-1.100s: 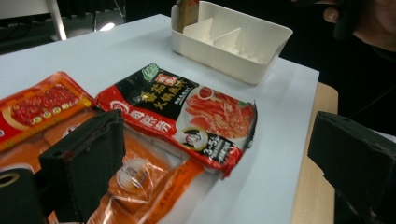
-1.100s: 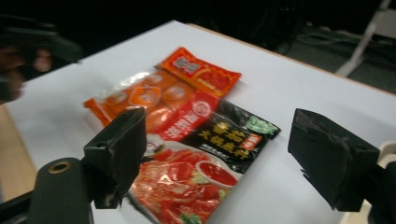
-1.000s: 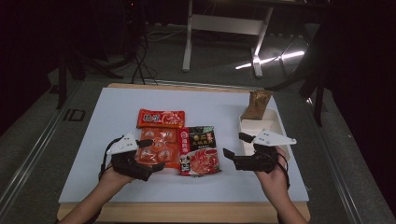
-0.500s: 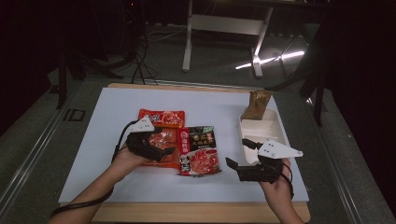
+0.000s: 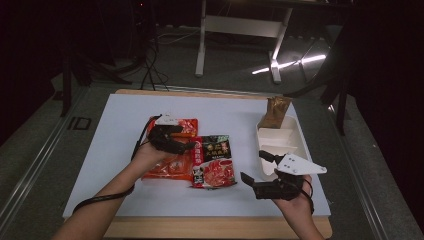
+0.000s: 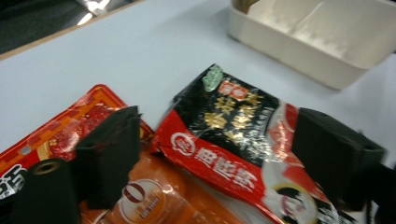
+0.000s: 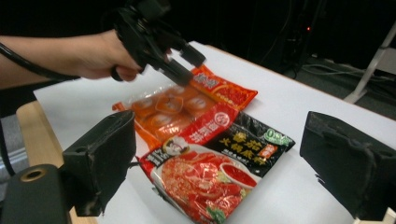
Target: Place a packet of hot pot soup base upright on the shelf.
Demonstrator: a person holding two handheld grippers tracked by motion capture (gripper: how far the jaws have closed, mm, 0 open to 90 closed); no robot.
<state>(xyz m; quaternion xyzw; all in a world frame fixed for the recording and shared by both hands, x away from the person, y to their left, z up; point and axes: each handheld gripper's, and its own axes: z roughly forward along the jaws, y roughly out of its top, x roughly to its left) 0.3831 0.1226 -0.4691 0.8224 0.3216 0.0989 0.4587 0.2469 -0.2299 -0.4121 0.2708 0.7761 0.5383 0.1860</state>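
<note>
The left gripper view is showing the left gripper [image 5: 184, 145], fingers narrowing, empty, over the black sauce packet [image 6: 243, 135]; the right gripper [image 5: 255, 172], fingers wide, is hovering over bare tabletop [image 5: 120, 130].

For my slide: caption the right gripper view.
Right gripper's open jaws frame a black-and-red sauce packet; beyond, the left gripper hovers over orange packets.

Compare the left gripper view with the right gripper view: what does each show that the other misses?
Left gripper view alone: the white tray past the packets. Right gripper view alone: the left gripper, jaws apart above the orange packet, plus the hand holding it. Both share the black-and-red packet and the red packet on the white table.
</note>
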